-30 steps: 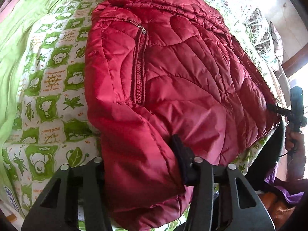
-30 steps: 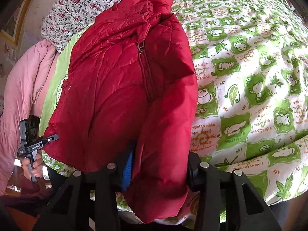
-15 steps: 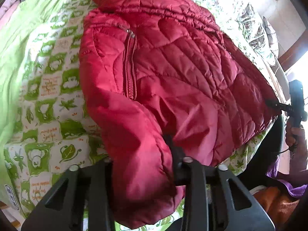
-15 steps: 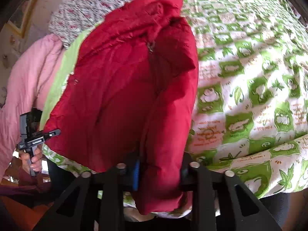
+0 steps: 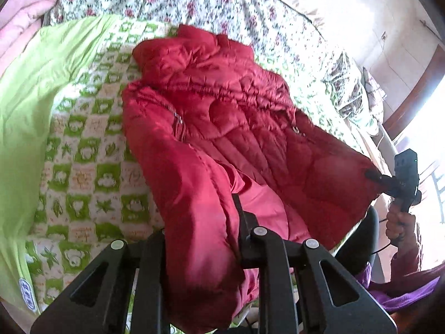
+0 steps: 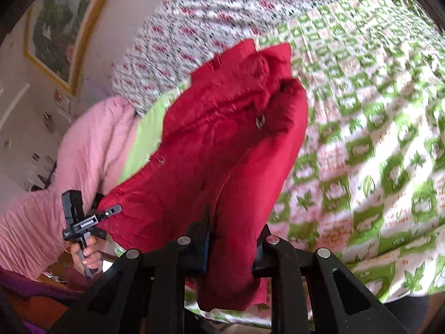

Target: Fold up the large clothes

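A red quilted jacket [image 5: 222,128] lies on the bed, its near hem lifted off the green-and-white quilt [image 5: 80,167]. My left gripper [image 5: 200,239] is shut on the jacket's near left corner. My right gripper [image 6: 233,239] is shut on the other hem corner of the jacket [image 6: 222,144]. Each gripper shows in the other's view: the right gripper [image 5: 372,174] pinches the hem's far right end, the left gripper [image 6: 111,211] pinches the hem's left end. The collar end rests toward the floral sheet.
A floral sheet [image 5: 194,2] covers the far part of the bed. A lime green blanket [image 5: 25,105] lies at the left. A pink duvet [image 6: 64,172] is heaped beside the bed. A framed picture [image 6: 64,27] hangs on the wall.
Both grippers have risen and pulled back with the hem, lifting the jacket's lower half off the quilt. More of the floral sheet and wall now shows.
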Demonstrator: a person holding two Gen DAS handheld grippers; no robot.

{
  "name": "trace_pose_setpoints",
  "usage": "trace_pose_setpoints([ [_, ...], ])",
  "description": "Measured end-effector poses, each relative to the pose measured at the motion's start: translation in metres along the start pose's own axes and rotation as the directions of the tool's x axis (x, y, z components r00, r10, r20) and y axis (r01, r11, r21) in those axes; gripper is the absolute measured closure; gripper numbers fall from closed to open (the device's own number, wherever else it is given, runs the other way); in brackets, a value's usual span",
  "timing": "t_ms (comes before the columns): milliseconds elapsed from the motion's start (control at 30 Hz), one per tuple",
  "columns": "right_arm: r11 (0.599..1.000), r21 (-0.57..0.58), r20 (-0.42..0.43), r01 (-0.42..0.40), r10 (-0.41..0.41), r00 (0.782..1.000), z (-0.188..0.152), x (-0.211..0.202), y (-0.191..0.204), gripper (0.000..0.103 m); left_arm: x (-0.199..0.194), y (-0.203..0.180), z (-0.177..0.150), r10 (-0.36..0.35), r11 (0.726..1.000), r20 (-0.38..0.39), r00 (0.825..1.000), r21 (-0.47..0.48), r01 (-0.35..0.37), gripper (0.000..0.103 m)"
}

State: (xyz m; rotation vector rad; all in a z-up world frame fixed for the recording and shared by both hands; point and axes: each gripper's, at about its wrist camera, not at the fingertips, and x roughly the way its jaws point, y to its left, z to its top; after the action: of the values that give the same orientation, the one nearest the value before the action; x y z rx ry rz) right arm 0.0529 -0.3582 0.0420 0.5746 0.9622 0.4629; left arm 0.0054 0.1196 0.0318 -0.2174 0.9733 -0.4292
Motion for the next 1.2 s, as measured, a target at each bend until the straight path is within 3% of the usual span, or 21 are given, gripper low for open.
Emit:
trace_pose_setpoints([
  [267, 0.998, -0.020, 0.095, -0.062, 0.064, 0.993, 0.036, -0.004, 0.017, 0.085, -0.014, 0.000, 0.031, -0.022, 1.000, 0.090, 0.996, -0.018, 0.024, 0.085],
  [567, 0.997, 0.008, 0.225, -0.071, 0.067, 0.972, 0.091, -0.002, 0.016, 0.085, -0.019, 0.001, 0.091, -0.037, 0.997, 0.227, 0.973, -0.055, 0.051, 0.085],
  [1000, 0.999, -0.019, 0.304, 0.033, -0.026, 0.952, 0.179, 0.035, 0.022, 0.085, 0.023, 0.019, 0.176, -0.010, 0.991, 0.273, 0.962, -0.129, 0.046, 0.085],
  [1200, 0.999, 0.016, 0.318, 0.051, -0.053, 0.947, 0.218, 0.070, 0.008, 0.084, 0.061, 0.035, 0.215, 0.020, 0.986, 0.254, 0.967, -0.168, 0.024, 0.085],
])
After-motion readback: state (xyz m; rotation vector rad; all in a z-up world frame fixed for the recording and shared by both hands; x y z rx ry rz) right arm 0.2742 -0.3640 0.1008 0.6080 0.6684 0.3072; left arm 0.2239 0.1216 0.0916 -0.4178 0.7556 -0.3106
